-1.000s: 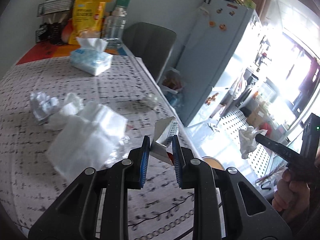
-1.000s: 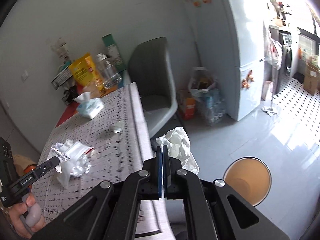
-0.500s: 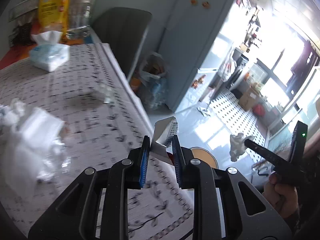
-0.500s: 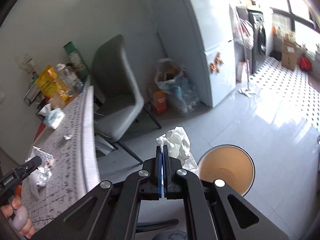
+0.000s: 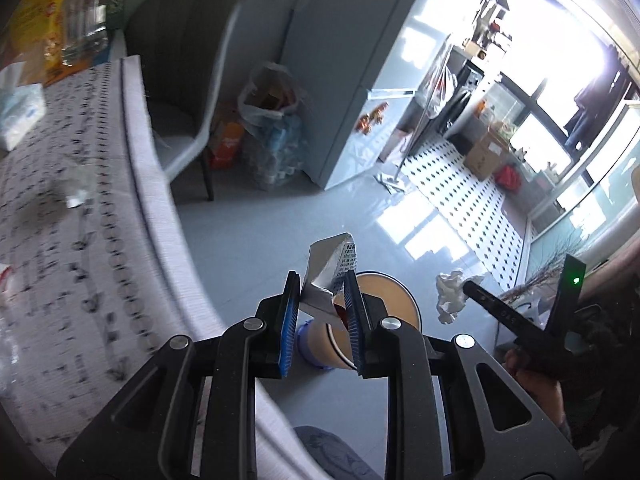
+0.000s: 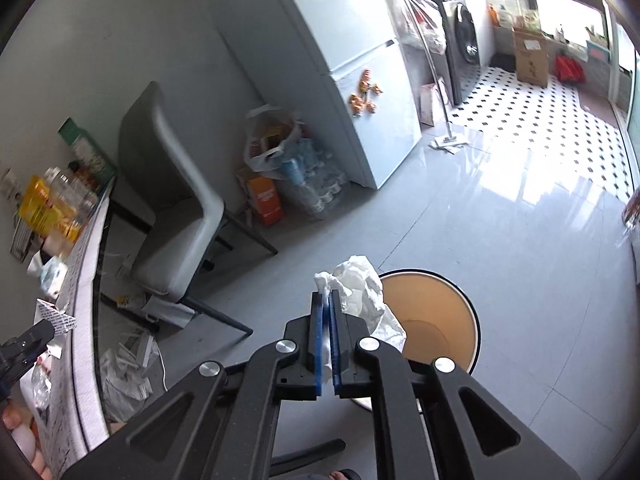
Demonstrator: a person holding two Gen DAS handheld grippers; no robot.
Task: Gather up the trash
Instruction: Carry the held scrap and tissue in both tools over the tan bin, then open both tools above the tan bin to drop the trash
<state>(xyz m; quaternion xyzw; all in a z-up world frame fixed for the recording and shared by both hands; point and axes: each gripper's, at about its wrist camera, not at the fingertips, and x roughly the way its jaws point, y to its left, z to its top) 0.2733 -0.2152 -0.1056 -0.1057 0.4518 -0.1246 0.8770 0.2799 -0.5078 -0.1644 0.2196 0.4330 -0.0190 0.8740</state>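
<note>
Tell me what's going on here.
A person is clearing trash with a gripper in each hand. The left gripper holds a torn wrapper over the bin on the floor. The right gripper has a crumpled tissue between its jaws, which have just been opening beside the bin.

I'm looking down the left gripper point(image 5: 322, 312) and it's showing matte black plastic arms with triangular cut-outs, each arm carrying round silver screw heads. Its two fingers point(image 5: 290, 320) are wearing ribbed blue pads along their inner faces. The right gripper point(image 6: 327, 336) is showing the same build in its own view: black linkage, silver screws, blue pads on the fingers point(image 6: 317, 344). From the left view, that right unit's black body is glowing with a small green light, and some white lettering is running along its finger, too small to read.
</note>
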